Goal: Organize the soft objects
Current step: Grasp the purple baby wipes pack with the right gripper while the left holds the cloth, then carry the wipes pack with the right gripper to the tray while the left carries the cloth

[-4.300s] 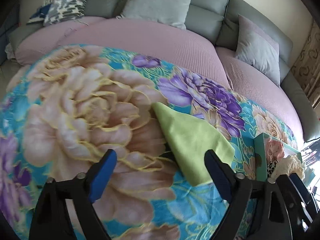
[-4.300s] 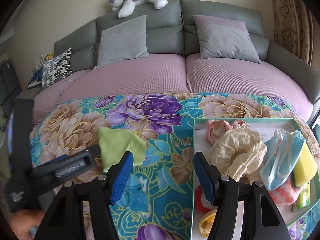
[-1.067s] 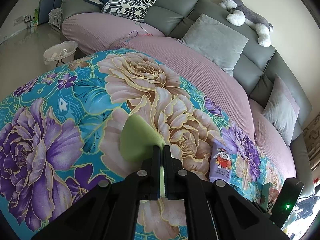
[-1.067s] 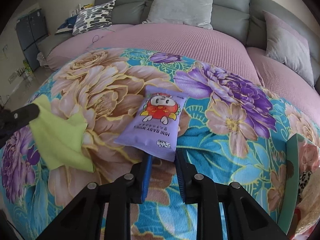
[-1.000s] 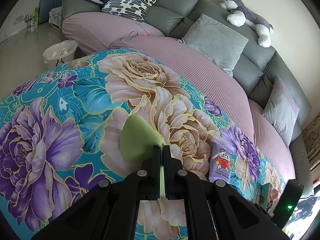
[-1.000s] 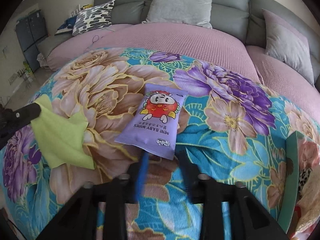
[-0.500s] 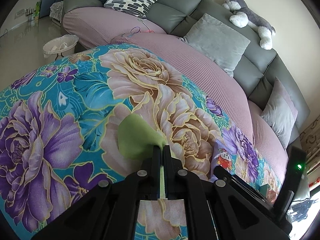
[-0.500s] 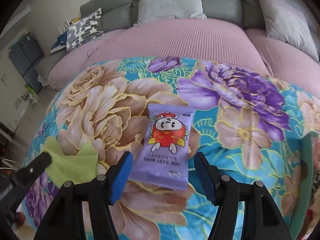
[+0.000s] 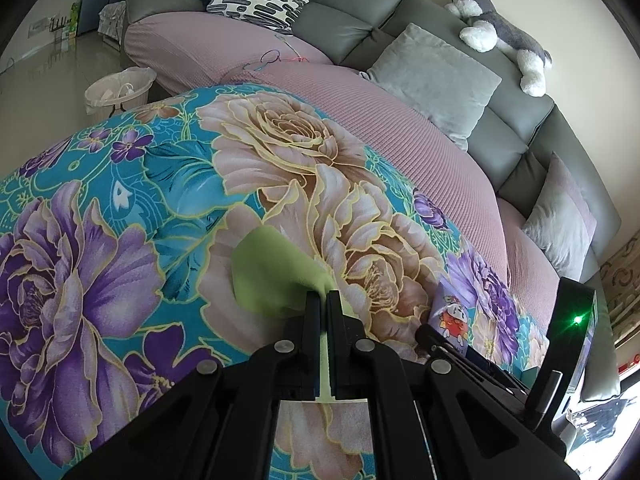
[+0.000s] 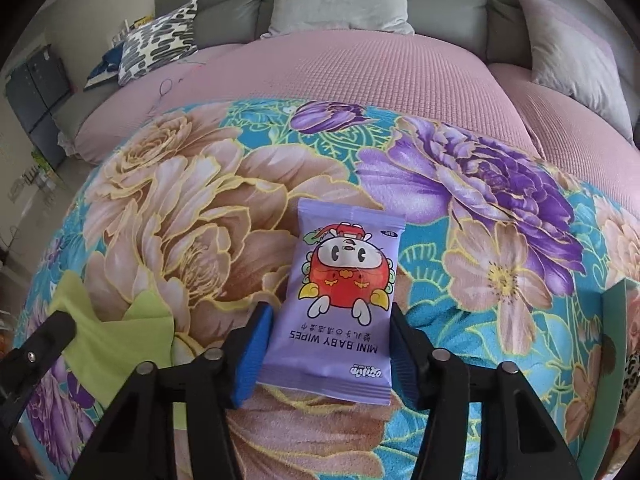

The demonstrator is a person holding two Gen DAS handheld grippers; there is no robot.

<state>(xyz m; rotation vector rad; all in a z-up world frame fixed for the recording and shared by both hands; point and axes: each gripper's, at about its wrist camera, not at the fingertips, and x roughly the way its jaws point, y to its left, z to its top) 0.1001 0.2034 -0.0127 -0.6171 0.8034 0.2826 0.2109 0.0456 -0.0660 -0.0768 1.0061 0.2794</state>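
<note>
The left hand-held gripper (image 9: 324, 300) is clamped on the green cloth (image 9: 272, 276) lying on the flowered blanket (image 9: 100, 240). Right of it, the right hand-held gripper (image 10: 326, 350) is closing around the purple wipes pack (image 10: 340, 304). A box (image 10: 616, 320) sits far right

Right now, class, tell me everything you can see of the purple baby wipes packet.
The baby wipes packet is a flat, glossy purple plastic pouch with crimped ends, printed with a red and white cartoon figure and the words MINI BABY WIPES. It lies flat on the floral blanket. The right hand-held gripper straddles its near end, its jaws closing around it, blue pads at its side edges.
</note>
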